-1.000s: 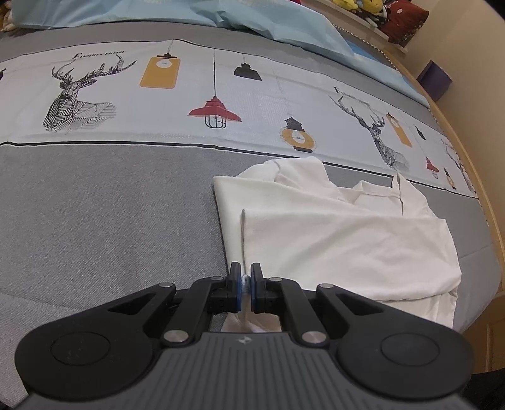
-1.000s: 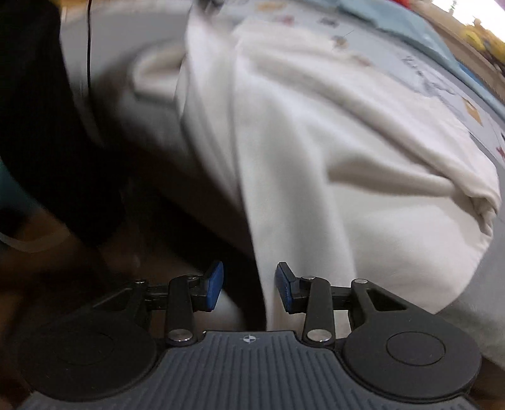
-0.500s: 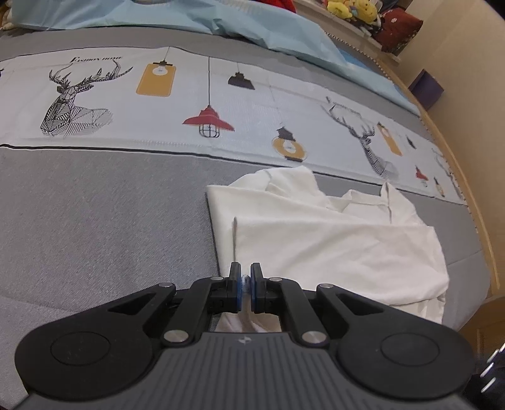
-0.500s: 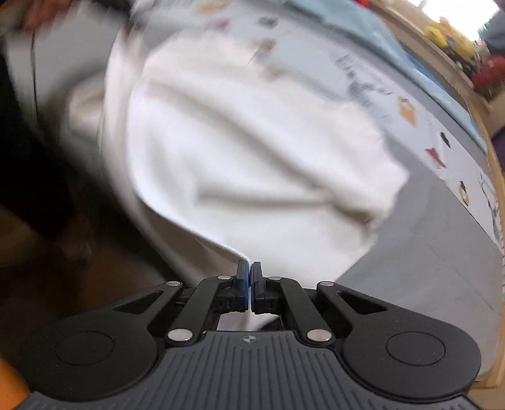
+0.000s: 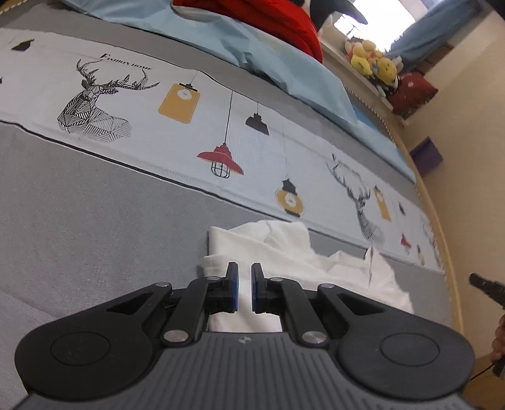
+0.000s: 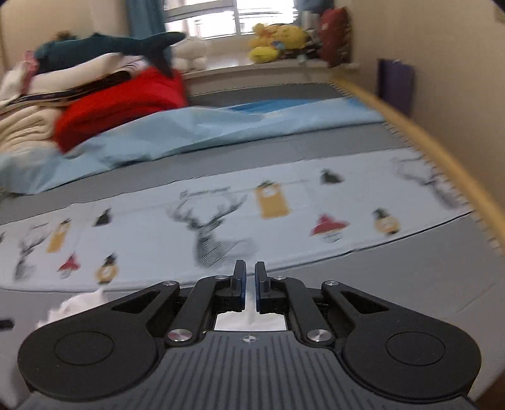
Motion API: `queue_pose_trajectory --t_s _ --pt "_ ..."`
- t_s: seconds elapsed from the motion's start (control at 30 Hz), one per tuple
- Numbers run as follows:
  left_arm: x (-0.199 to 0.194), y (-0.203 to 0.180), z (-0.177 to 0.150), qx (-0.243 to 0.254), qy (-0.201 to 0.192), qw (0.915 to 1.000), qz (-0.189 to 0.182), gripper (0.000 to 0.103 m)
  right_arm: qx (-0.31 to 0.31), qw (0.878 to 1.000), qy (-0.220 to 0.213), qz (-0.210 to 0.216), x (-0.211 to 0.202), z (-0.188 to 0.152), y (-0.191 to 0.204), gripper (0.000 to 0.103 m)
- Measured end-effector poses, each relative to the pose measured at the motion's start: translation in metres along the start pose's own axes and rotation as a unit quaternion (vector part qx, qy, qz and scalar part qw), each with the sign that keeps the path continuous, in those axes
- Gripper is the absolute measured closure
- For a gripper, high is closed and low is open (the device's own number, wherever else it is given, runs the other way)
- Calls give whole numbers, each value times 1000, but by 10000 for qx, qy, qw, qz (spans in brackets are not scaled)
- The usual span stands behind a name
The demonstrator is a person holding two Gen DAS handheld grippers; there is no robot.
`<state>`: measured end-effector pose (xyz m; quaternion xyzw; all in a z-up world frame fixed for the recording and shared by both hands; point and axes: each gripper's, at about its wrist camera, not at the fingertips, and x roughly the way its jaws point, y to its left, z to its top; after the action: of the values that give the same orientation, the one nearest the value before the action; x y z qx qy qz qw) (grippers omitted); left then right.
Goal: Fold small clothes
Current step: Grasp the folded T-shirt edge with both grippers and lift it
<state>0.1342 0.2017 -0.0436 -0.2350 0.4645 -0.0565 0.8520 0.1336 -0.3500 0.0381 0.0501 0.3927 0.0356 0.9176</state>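
Left wrist view: the purple box point(image 5: 426, 156) stands against the cream wall beyond the bed's wooden edge point(image 5: 442, 220); what is in it cannot be told. The white shirt point(image 5: 315, 268) lies rumpled and partly folded on the grey sheet point(image 5: 94, 220), just below the pale printed band point(image 5: 268, 151) of deer and hanging lamps. The left gripper point(image 5: 244, 291) has its blue pads drawn nearly together, and white cloth fills the slit between them, so it is closed on the shirt's near edge.

In the right wrist view, which is blurred, the right gripper point(image 6: 249, 290) hangs above the bed with its jaws opening. The gap is narrow and no cloth is pinched in it. White fabric shows under the pads, and a crumpled bit of the shirt point(image 6: 79, 302) pokes out at lower left.

Farther up the bed lie a light blue quilt point(image 6: 205, 126), a red blanket point(image 6: 120, 110) and a stack of folded bedding with a shark plush point(image 6: 110, 47) on top. Yellow plush toys point(image 6: 274, 41) sit on the sill below the window point(image 6: 214, 15).
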Motion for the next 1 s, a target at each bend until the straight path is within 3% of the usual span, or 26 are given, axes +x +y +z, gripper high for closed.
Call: queue_pose_trajectory --t_s 0.1,0.27,0.33,0.4,0.57,0.67,0.7,0.73,0.77,1.0 --pt "3 5 -3 26 148 9999 63 97 -207 9983 478 257 30 -38 1 85" --pt "16 9 -10 47 466 9987 194 91 319 9902 1293 408 76 -83 -7 85" --pt "23 8 -10 42 588 9980 241 86 161 9924 1101 531 78 -81 -2 80" --pt "31 6 -10 60 675 9973 296 80 7 9914 1223 456 92 -83 1 74" --pt "54 -1 -5 115 830 9953 485 68 -134 9880 1450 513 111 -86 -2 74" --pt "68 -5 -4 248 959 9931 634 66 -225 9875 1471 525 120 -83 0 75" --pt "72 -6 -4 296 994 9922 684 66 -284 9877 1455 498 121 -82 1 77" --pt "76 -7 -4 334 1011 9917 726 66 -320 9882 1423 466 124 -81 1 92" --pt "78 -8 -3 366 1016 9913 746 66 -332 9891 1367 446 124 -79 1 101" --pt "86 -17 -3 626 1031 9895 792 67 224 9931 1077 406 109 -63 -18 103"
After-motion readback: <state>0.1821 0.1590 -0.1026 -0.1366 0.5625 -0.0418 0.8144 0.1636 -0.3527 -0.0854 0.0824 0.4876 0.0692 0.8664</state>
